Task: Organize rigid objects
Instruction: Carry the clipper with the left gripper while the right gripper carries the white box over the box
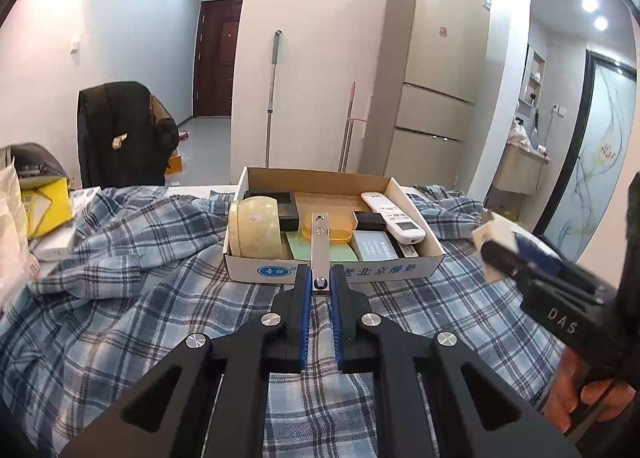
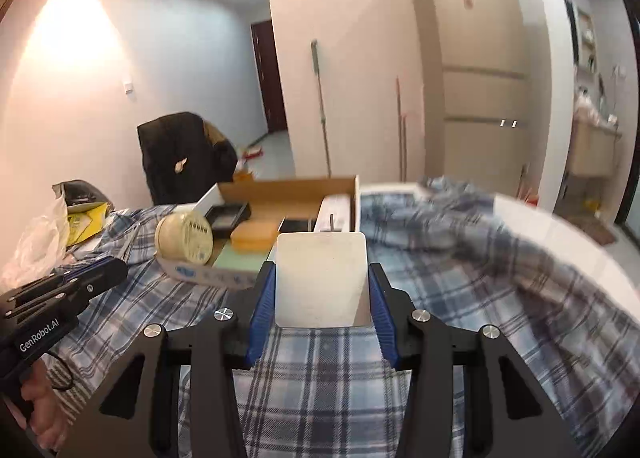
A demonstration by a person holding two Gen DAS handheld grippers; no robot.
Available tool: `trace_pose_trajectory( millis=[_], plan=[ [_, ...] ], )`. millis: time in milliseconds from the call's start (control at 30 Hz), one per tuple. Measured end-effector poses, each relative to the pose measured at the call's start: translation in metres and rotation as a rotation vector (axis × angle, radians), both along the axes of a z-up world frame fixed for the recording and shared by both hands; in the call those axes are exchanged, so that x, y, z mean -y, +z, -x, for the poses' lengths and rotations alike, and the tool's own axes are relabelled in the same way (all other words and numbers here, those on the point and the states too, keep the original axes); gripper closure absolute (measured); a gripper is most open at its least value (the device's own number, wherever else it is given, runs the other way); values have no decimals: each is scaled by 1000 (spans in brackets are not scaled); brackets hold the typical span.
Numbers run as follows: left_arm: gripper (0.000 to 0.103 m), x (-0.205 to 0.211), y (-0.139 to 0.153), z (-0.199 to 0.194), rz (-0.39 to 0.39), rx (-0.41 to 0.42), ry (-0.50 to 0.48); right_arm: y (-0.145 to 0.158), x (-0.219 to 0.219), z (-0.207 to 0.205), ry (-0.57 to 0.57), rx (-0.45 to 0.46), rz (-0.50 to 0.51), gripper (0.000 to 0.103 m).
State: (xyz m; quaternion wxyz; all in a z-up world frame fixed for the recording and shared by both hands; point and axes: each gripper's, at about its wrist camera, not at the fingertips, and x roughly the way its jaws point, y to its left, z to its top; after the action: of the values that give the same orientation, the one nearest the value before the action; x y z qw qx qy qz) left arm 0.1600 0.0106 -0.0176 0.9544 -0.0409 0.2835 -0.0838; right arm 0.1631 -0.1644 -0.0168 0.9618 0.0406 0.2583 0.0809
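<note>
Left claw (image 1: 321, 285) is clamped on a slim metal nail clipper (image 1: 320, 246), gripping its near end between the blue pads. The clipper's long axis runs straight away from the claw toward 12 o'clock, its far tip reaching over the front edge of the cardboard box (image 1: 424, 262). That box sits on a blue plaid cloth (image 1: 140, 298) and carries blue Chinese print and an oval logo on its front wall; I cannot make out the characters.

Inside the box, a roll of tape (image 1: 253, 226) stands on edge at 9 o'clock, an orange block (image 1: 340, 227) lies in the middle, and a white remote (image 1: 392, 215) lies at 3 o'clock with its long axis slanting from the far left to the near right. A grey card with print too small to read (image 1: 374, 245) lies at the front.

Right claw (image 2: 321, 298) is closed on a white flat box (image 2: 321, 278), held broadside with its face toward the camera, just short of the cardboard box. In the left view this claw's body reads "DAS"; in the right view the left claw's body reads "GenRobot.AI".
</note>
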Motion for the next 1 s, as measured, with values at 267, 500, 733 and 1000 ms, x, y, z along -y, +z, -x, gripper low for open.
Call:
trace_pose_trajectory(
  millis=[267, 500, 733, 1000],
  plan=[
    [93, -1, 35, 1, 1, 40, 6, 9, 2, 1, 14, 12, 11, 59],
    [93, 8, 106, -28, -60, 80, 50, 76, -8, -10, -4, 66, 104, 59],
    [93, 14, 162, -64, 0, 107, 39, 151, -10, -54, -80, 117, -4, 59],
    [93, 0, 119, -102, 54, -30, -16, 117, -8, -97, -98, 53, -86, 59]
  ],
)
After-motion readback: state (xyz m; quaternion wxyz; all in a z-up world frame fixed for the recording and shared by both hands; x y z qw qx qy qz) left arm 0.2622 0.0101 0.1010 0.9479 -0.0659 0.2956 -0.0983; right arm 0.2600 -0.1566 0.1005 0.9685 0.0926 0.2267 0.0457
